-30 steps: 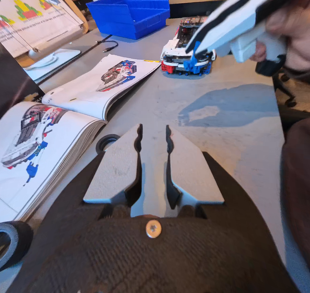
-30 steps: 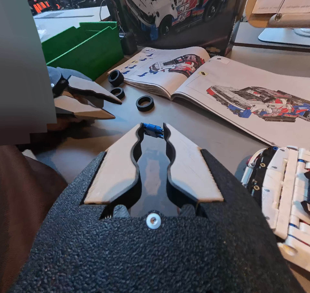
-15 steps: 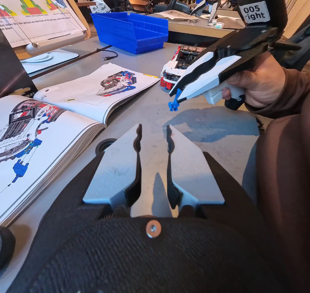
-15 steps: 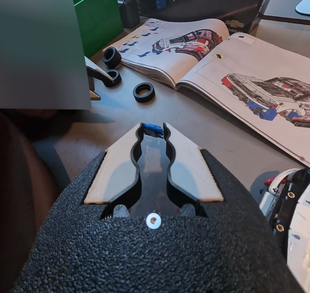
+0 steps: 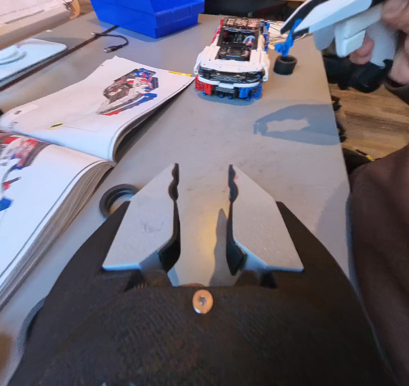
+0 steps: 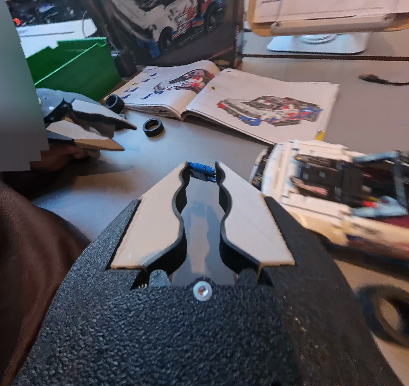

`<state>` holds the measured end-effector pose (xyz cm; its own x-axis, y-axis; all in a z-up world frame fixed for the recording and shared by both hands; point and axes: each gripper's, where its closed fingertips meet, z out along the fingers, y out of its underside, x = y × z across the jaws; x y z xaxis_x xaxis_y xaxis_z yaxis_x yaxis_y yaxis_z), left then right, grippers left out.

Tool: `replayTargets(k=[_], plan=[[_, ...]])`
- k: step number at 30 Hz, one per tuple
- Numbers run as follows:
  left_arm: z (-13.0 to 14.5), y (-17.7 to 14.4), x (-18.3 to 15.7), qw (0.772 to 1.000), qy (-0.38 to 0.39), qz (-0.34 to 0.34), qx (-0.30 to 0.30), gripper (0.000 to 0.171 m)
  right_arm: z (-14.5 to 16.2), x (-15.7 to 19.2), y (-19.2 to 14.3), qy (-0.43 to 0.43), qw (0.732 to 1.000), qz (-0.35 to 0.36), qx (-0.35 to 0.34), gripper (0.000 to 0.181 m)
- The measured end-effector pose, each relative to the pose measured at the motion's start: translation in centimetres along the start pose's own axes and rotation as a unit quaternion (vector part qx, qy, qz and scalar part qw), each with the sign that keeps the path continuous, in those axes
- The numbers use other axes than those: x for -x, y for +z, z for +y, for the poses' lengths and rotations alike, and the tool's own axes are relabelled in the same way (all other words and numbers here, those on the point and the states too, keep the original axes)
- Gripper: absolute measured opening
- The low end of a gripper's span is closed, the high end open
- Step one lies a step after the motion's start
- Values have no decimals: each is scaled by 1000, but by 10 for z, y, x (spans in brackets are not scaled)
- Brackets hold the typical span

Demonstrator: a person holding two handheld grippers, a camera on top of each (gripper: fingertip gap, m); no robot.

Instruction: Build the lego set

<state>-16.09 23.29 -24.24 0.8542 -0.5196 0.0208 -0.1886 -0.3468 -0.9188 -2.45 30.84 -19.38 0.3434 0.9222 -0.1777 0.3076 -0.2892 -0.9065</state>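
Grey matte table [image 5: 221,132]: one white lego car [image 5: 232,65] upper centre, one open instruction book [image 5: 88,114] left, two black rubber tyres [image 5: 284,64] [image 5: 115,198]. Left gripper [image 5: 202,171] fingers apart, empty. Right gripper [image 6: 201,169] narrow, pinching one small blue lego piece [image 6: 200,169] at frame centre.

Right gripper [image 6: 201,171]: jaws pinched on small blue plastic lego connector piece [image 6: 201,171] at tips, piece held above grey tabletop [image 6: 177,154]. Partly built white lego car [image 6: 332,189], black interior exposed, just right of jaws, blurred. Open instruction booklet [image 6: 232,101] beyond, car drawings on both pages. Two black rubber tyres [image 6: 153,127] near booklet's left page; third, blurred, at lower right. Left gripper [image 6: 124,137] at far left, jaws apart. Green plastic bin [image 6: 84,70] behind it.
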Motion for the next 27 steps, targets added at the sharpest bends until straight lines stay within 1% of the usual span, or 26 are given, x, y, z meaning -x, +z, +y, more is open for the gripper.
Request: replayTargets(k=[1, 4, 7, 9, 11, 12, 14, 16, 17, 19, 22, 23, 25, 27], plan=[[-2, 6, -6, 1000, -10, 18, 3, 47, -2, -10, -14, 7, 1000, 14, -9, 23], [-14, 30, -25, 997, -24, 72, -2, 52, 0, -36, -55, 26, 998, 47, -26, 23], [-31, 61, -32, 994, -16, 104, 4, 57, 15, -47, -77, 50, 997, 49, -20, 23], [-45, 88, -27, 994, -2, 108, 2, 58, 29, -48, -81, 71, 997, 35, -15, 23], [-55, 119, -24, 992, 0, 123, 12, 64, 39, -49, -80, 93, 995, 24, -19, 23], [-57, 136, -22, 992, -1, 125, 22, 67, 43, -48, -79, 101, 995, 15, -20, 23], [-58, 166, -18, 990, -4, 135, 42, 77, 49, -47, -75, 107, 994, 3, -20, 23], [-59, 186, -14, 988, -13, 140, 67, 81, 53, -42, -71, 104, 994, -15, -16, 23], [-62, 191, -16, 986, -16, 150, 67, 84, 54, -39, -70, 96, 995, -24, -15, 23], [-63, 198, -21, 981, -15, 177, 78, 84, 56, -35, -66, 75, 997, -35, -10, 23], [-51, 203, -29, 968, -18, 218, 126, 80, 61, -33, -60, 53, 997, -56, 3, 23], [-47, 204, -30, 965, -21, 223, 137, 78, 63, -33, -59, 49, 996, -68, 11, 23], [-47, 202, -33, 965, -24, 221, 137, 78, 67, -32, -58, 24, 996, -82, 21, 23], [-44, 196, -42, 963, -23, 229, 138, 75, 71, -29, -60, -27, 995, -87, 35, 23]])
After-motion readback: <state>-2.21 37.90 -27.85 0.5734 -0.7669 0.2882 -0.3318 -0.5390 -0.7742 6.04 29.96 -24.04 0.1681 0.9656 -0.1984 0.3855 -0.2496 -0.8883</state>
